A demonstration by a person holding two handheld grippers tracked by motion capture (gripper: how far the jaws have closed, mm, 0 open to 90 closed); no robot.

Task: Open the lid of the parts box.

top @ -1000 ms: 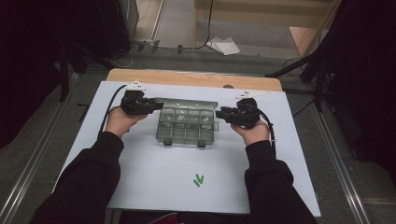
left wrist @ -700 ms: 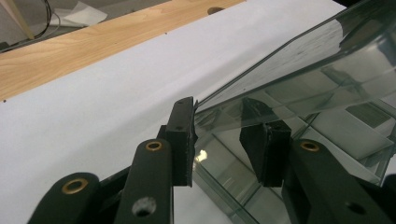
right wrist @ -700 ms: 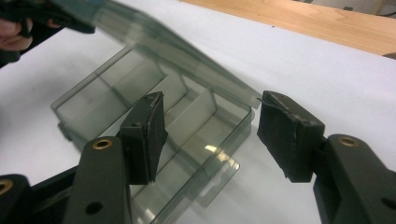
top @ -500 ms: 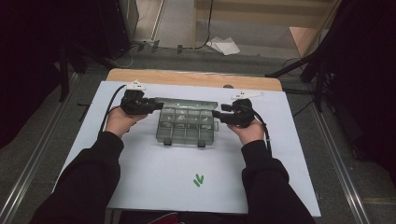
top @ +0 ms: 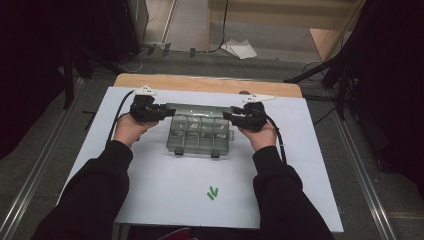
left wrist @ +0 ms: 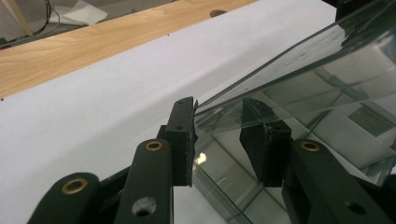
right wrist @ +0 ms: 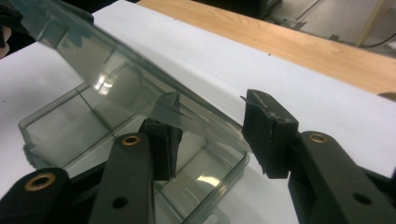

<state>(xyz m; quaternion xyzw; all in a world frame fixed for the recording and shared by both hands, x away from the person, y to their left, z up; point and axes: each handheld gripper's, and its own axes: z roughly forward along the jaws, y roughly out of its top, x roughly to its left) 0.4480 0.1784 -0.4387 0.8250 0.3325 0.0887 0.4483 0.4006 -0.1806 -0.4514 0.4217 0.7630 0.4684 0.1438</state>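
Box [top: 201, 134], clear plastic with compartments, sits mid-table on a white sheet [top: 165, 200] over the wooden table [top: 210, 84]. Its lid [left wrist: 299, 70] is raised at a slant. Left gripper [top: 159, 112] at the box's left end: jaws parted, straddling the lid's edge, not clamped. Right gripper [top: 231, 116] at the right end: jaws wide apart, lid corner between them. Green mark [top: 213, 192] lies nearer the person.
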